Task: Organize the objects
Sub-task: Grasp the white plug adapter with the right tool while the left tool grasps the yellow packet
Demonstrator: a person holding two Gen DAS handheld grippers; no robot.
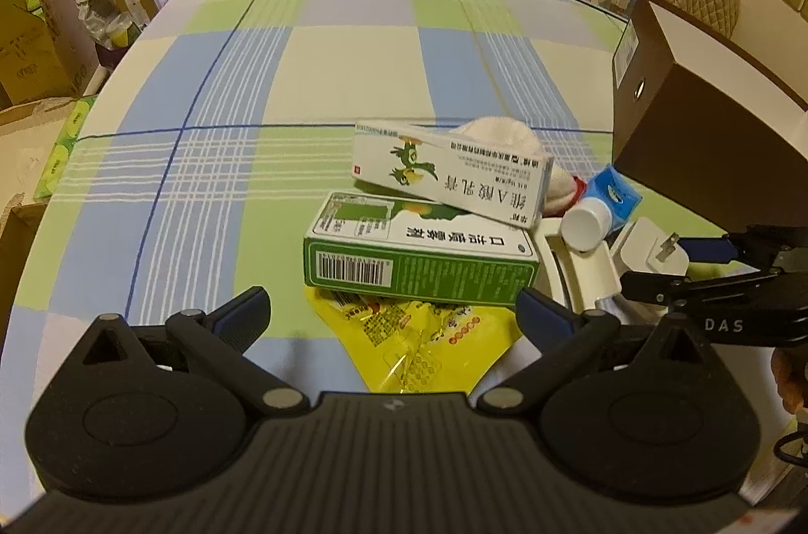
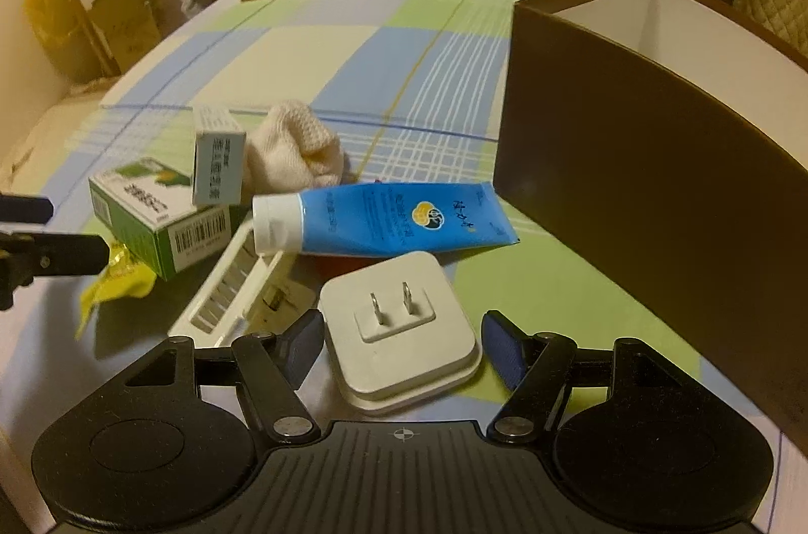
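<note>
The right gripper [image 2: 402,344] is held open, its pads on either side of the white charger [image 2: 399,327], prongs up, with a gap at each side. The left gripper [image 1: 391,312] is spread wide above the yellow packet [image 1: 424,332], just before the green box [image 1: 419,256]. The blue tube [image 2: 384,221] lies behind the charger, beside the brown box [image 2: 656,191].

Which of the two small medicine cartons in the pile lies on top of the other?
The white carton with the green bird picture lies on top, tilted. The green carton with the barcode lies flat under it.
</note>
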